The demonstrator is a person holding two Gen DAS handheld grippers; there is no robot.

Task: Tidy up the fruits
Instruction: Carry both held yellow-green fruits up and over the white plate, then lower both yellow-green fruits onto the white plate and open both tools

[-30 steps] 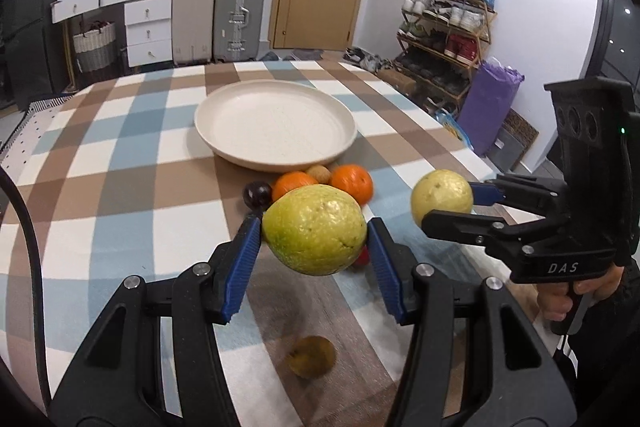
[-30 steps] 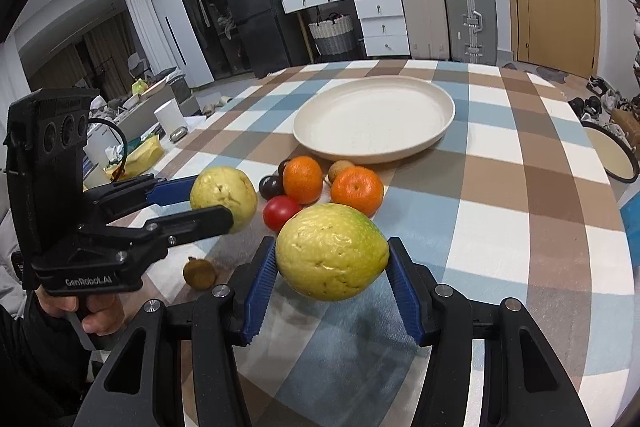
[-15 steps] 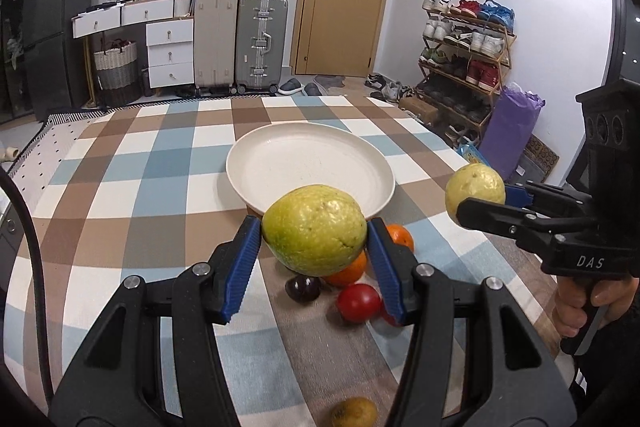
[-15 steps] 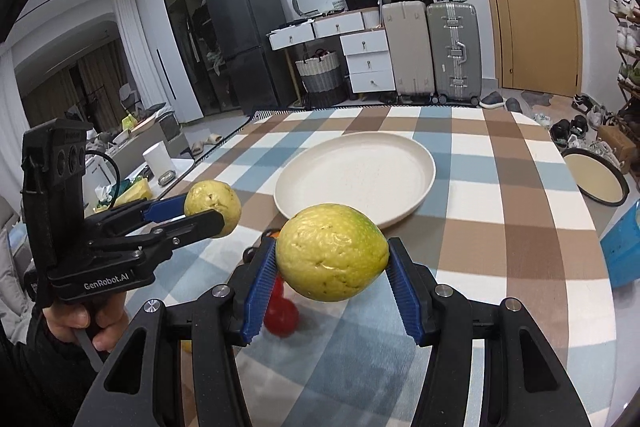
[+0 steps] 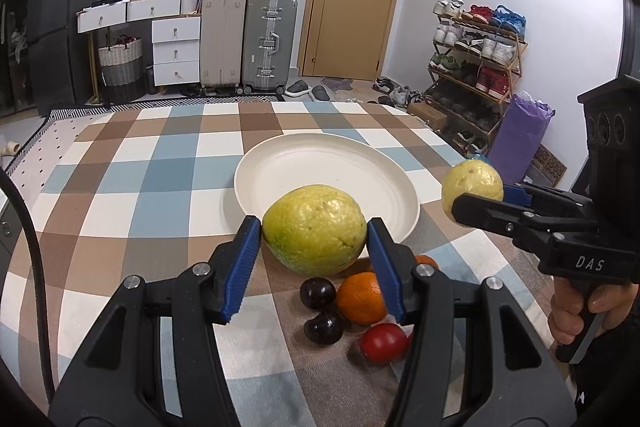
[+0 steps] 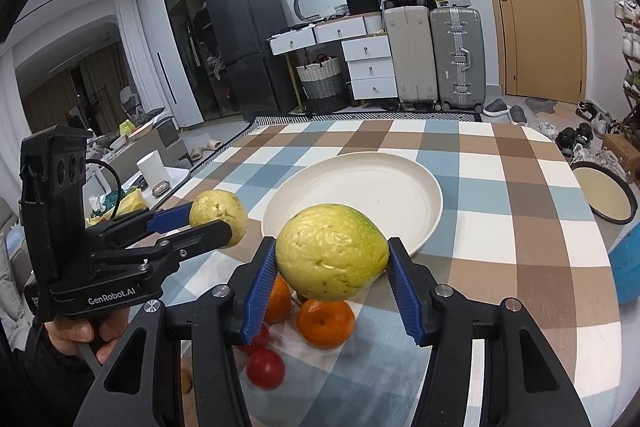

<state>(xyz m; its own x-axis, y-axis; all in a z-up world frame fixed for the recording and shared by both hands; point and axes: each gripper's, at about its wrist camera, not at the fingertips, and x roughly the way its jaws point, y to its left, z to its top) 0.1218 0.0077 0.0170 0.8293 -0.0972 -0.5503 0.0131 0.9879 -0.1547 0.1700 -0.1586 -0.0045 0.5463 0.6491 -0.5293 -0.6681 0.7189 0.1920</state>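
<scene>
Each gripper clamps one guava above the checked worktop (image 5: 132,187): the left gripper (image 5: 314,239) holds a guava (image 5: 314,229) lying crosswise, the right gripper (image 6: 332,259) another guava (image 6: 332,253) likewise, both near the plate (image 5: 320,163). Below lie two oranges (image 6: 325,323), two dark plums (image 5: 318,293) and red fruits (image 5: 383,343), partly hidden by the fingers, their count unclear

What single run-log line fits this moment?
left gripper: holds guava | right gripper: holds guava | plate: bare
</scene>
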